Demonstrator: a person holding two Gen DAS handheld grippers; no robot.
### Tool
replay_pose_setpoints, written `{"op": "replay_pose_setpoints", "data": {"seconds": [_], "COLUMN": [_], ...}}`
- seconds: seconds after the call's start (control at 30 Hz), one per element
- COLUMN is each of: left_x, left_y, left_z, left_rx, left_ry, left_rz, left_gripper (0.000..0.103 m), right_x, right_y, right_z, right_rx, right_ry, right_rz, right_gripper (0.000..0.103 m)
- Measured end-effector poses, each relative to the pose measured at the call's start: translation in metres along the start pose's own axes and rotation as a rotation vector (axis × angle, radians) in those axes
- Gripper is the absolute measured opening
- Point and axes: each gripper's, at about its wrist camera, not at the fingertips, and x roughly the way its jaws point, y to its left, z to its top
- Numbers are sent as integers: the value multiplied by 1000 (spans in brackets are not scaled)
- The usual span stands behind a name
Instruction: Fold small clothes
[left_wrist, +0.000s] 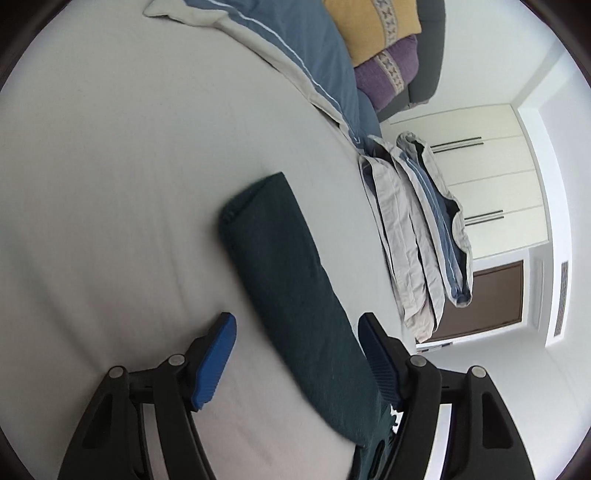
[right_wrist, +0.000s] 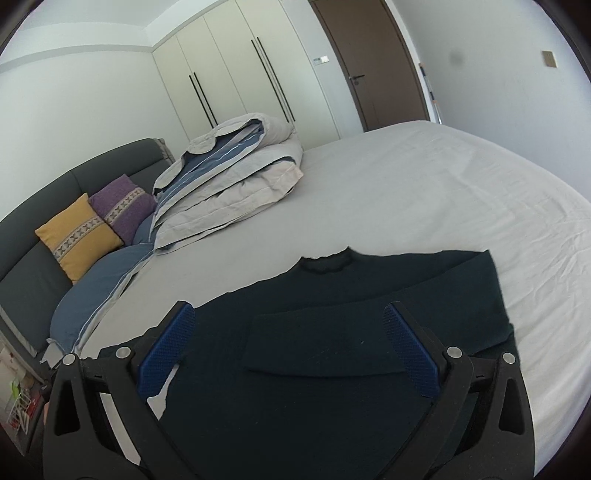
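Note:
A dark green sweater (right_wrist: 332, 332) lies flat on the white bed sheet (right_wrist: 424, 192), neck away from me, with a sleeve folded across its body. My right gripper (right_wrist: 288, 321) hovers over it, jaws wide open, blue pads clear of the cloth. In the left wrist view the same sweater (left_wrist: 291, 291) shows as a long folded strip running between the jaws of my left gripper (left_wrist: 295, 326). That gripper stands open; its right pad sits close beside the cloth and the left pad is well apart from it.
A folded grey and blue duvet (right_wrist: 236, 177) lies on the bed beyond the sweater. Yellow (right_wrist: 79, 236) and purple (right_wrist: 123, 206) cushions lean on the dark headboard (right_wrist: 44, 192). White wardrobe doors (right_wrist: 236, 70) and a brown door (right_wrist: 373, 62) stand behind.

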Motion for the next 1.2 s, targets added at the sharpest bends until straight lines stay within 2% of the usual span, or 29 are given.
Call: {"op": "replay_pose_setpoints", "data": {"seconds": [0.1,0.13,0.17,0.2,0.23,0.27,0.33,0.4,0.6,0.77,0.9,1.0,1.13,1.2], "left_x": [18,23,28,34,38,41,35,26,38,65,88,110,136,145], "left_y": [-5,-7,-7,-8,-7,-10,-25,-52,-153,-228,-264,-283,-288,-286], "left_z": [15,20,26,29,30,31,25,10,-70,-176,-269,-339,-418,-449], "left_rx": [-18,-16,-17,-23,-28,-24,50,181,534,813,973,1093,1194,1247], "left_ry": [-28,-35,-32,-17,2,12,1,-3,72,172,265,335,433,468], "left_rz": [-3,11,23,25,30,44,54,52,3,-33,-75,-87,-94,-90], "left_gripper": [70,60,44,34,12,7,7,7,7,8,8,8,8,13], "right_x": [5,5,6,7,6,6,9,10,13,4,-8,-19,-31,-34], "right_y": [13,14,14,13,10,7,-2,-13,-58,-90,-118,-139,-162,-174], "right_z": [-14,-18,-21,-24,-27,-30,-34,-39,-54,-65,-72,-76,-81,-85], "right_rx": [14,28,40,51,61,68,82,105,207,264,308,338,380,395], "right_ry": [45,55,65,73,77,80,90,104,140,137,125,112,99,102], "right_rz": [37,49,51,49,49,48,33,19,-14,-39,-65,-86,-113,-125], "right_gripper": [103,103,103,103,103,103,103,103,100,100,100,100,100,100]}}
